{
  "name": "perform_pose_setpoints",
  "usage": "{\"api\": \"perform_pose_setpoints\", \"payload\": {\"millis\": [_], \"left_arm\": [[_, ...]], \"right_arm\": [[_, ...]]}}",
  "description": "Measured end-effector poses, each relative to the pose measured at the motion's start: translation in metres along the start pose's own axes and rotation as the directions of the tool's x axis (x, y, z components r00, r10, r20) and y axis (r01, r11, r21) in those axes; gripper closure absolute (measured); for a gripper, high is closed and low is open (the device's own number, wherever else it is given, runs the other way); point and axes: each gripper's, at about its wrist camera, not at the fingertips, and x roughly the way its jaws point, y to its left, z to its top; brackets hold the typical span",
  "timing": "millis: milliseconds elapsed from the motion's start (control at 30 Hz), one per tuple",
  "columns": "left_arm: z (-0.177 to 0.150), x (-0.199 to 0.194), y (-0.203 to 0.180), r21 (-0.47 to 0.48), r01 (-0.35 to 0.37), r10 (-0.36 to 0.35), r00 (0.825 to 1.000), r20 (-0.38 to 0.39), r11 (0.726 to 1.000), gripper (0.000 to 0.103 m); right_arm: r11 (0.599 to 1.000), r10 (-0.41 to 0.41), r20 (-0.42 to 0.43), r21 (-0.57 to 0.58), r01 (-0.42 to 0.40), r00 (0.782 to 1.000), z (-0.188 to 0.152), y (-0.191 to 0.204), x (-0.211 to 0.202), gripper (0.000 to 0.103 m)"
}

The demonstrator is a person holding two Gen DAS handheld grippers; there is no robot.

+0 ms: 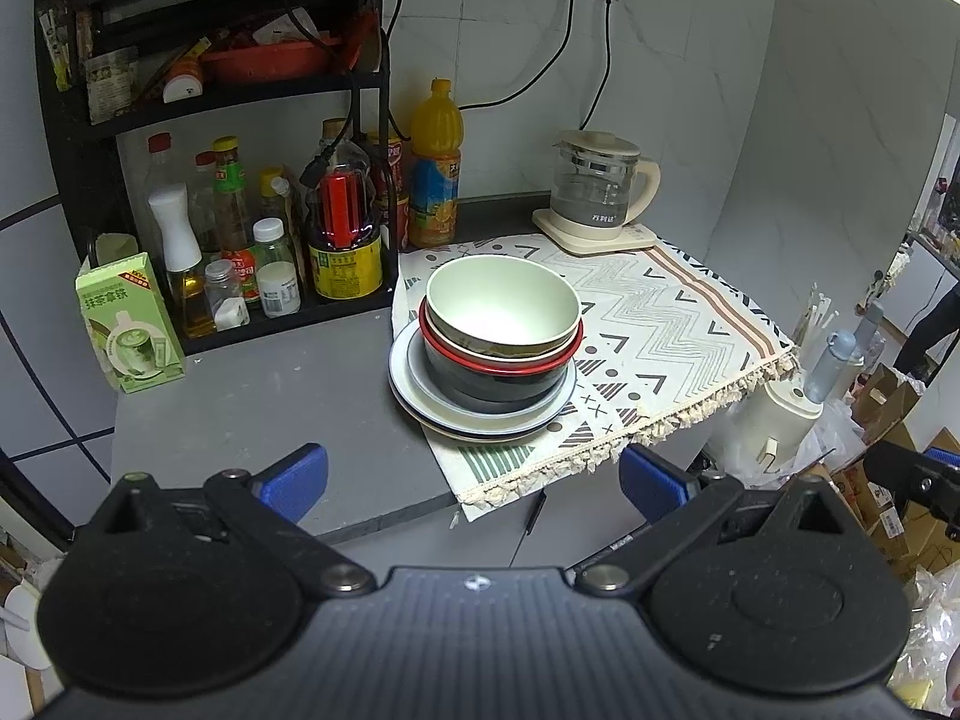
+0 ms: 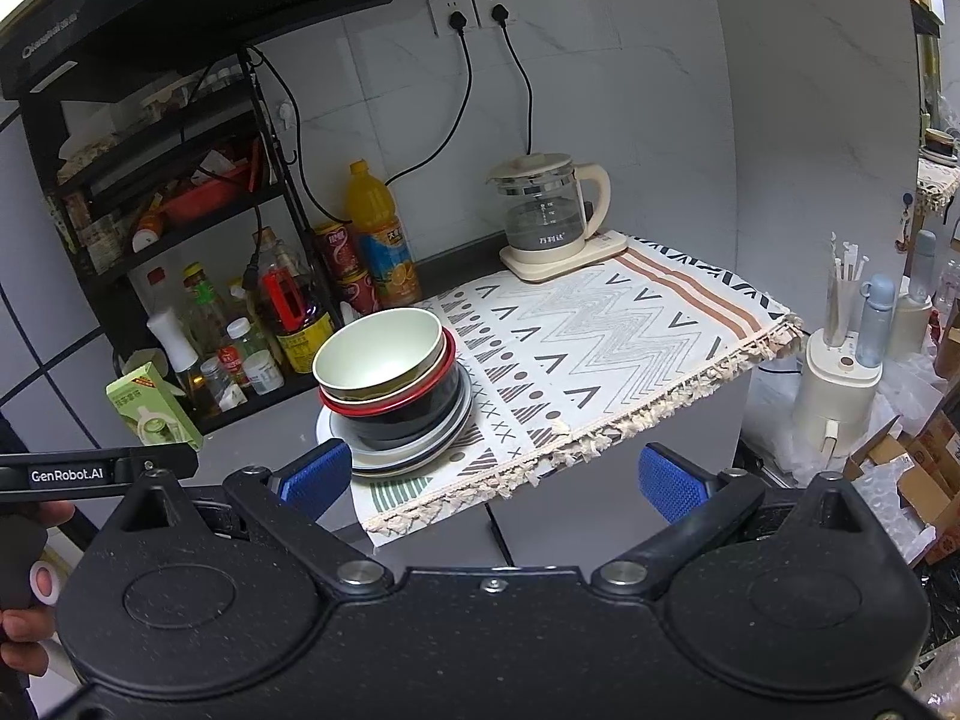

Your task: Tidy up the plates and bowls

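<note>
Both grippers are hovering short of the grey table (image 1: pixel 252 396), left gripper (image 1: pixel 474 480) and right gripper (image 2: pixel 495 474) fingers spread wide, holding nothing; the pale green bowl (image 1: pixel 501 306) is sitting atop the red-rimmed black bowl (image 1: pixel 498 375), nested on stacked white plates (image 1: pixel 480 417) at the patterned cloth's (image 1: pixel 660 324) left edge

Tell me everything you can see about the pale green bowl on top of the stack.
The pale green bowl is round, deep and matte, plastic or ceramic by its look, and appears empty. It sits upright, nested in a cream bowl, itself inside a black bowl with a red rim. That stack rests on plates at the left edge of the patterned cloth. Neither open gripper touches it.
</note>
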Motion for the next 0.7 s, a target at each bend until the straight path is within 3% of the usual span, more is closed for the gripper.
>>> {"api": "perform_pose_setpoints", "payload": {"millis": [700], "left_arm": [[0.0041, -0.0003, 0.0035, -0.021, -0.011, 0.011, 1.000, 0.000, 1.000, 0.001]], "right_arm": [[1.000, 0.015, -0.004, -0.011, -0.015, 1.000, 0.0042, 0.0002, 0.0039, 0.000]]}}
